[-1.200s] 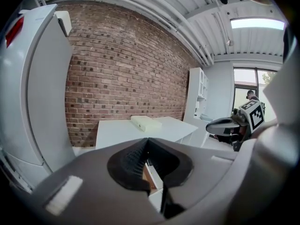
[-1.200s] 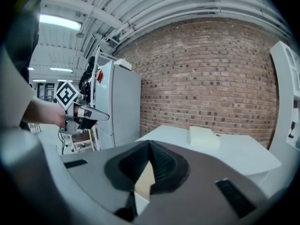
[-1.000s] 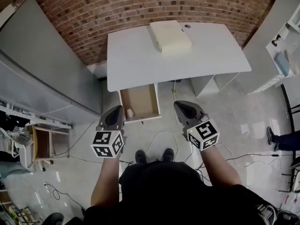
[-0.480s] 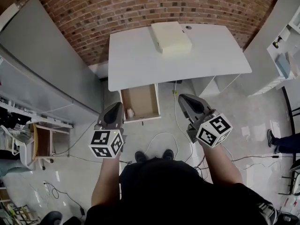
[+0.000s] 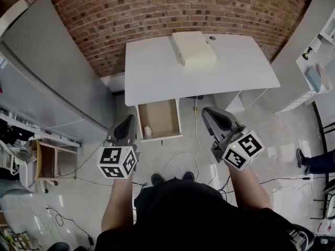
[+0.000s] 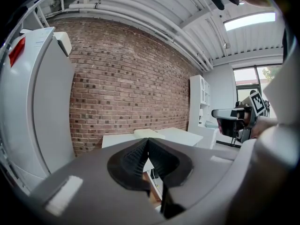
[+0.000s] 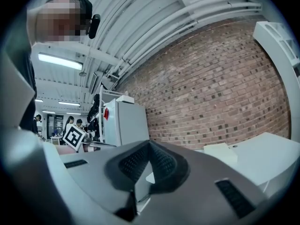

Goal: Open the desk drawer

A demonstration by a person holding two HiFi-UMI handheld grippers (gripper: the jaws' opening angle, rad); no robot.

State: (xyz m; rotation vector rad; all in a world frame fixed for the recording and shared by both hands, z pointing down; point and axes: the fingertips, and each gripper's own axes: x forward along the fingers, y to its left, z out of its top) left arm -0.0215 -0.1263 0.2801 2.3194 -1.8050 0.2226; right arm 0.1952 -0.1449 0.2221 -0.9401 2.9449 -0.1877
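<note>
The white desk (image 5: 157, 72) stands against the brick wall, with a cream box (image 5: 193, 47) on top. Its drawer (image 5: 159, 136) is pulled out toward me, showing a brown inside with a small white object (image 5: 147, 131) in the near left corner. My left gripper (image 5: 130, 120) hovers shut just left of the drawer's front, holding nothing. My right gripper (image 5: 206, 112) hovers shut to the right of the drawer, also empty. In the left gripper view the jaws (image 6: 147, 142) meet, with the desk (image 6: 178, 136) beyond them. The right gripper (image 7: 150, 145) view shows its jaws closed too.
A tall grey cabinet (image 5: 47, 77) stands left of the desk and white shelving (image 5: 316, 61) to the right. Cables (image 5: 178, 158) trail over the floor by my feet. A small wooden stool (image 5: 46, 161) sits at the left. Another person's shoe (image 5: 301, 151) shows at the right edge.
Both grippers have risen toward the camera, the right one more, drifting right. Both stayed shut. The drawer has stayed open.
</note>
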